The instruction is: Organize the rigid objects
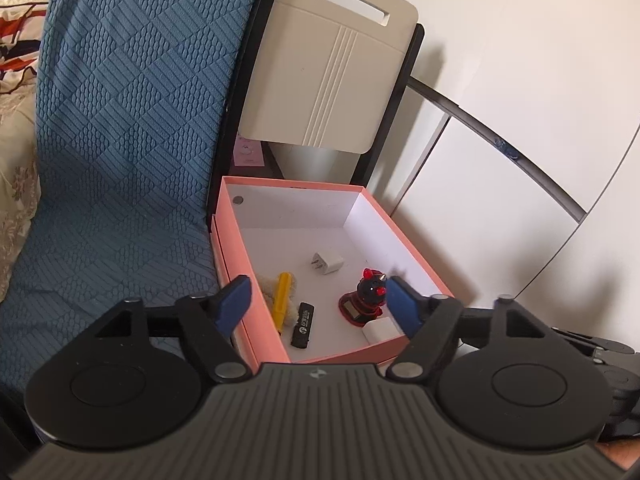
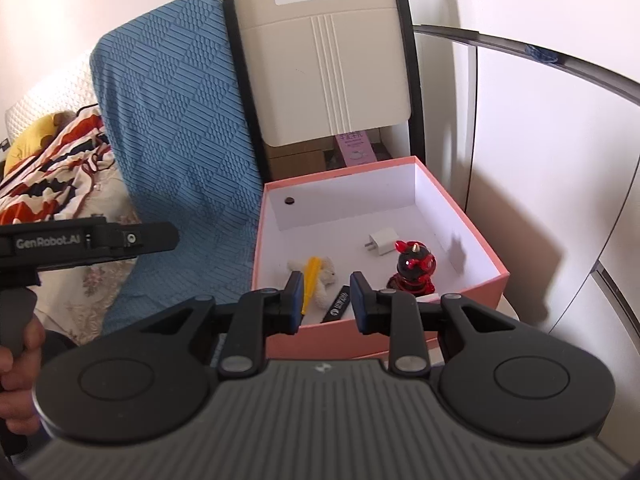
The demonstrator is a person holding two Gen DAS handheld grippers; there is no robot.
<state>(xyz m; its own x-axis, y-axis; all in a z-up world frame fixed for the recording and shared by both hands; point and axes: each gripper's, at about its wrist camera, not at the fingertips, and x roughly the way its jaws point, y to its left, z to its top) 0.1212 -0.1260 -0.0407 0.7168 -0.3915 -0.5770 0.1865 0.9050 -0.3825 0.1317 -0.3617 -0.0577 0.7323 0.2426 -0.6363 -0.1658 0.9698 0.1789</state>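
Observation:
A pink box [image 1: 404,236] with a white inside holds a white charger plug [image 1: 328,263], a yellow marker [image 1: 282,300] lying on a small cream plush toy [image 1: 294,312], a black USB stick [image 1: 303,325], a red and black figurine [image 1: 368,296] and a small white block [image 1: 380,330]. My left gripper [image 1: 320,300] hangs over the box's near end, open wide, with nothing between its fingers. In the right wrist view the same box [image 2: 472,236], plug [image 2: 382,243] and figurine [image 2: 414,270] show. My right gripper [image 2: 326,302] stands before the near wall, jaws narrowly apart and holding nothing.
A blue textured cover [image 1: 128,140] drapes the furniture left of the box. A beige panel with a handle slot [image 1: 332,76] leans behind it. White cabinet doors [image 1: 500,184] stand to the right. A hand [image 2: 18,360] holds the other gripper's handle [image 2: 80,240] at left.

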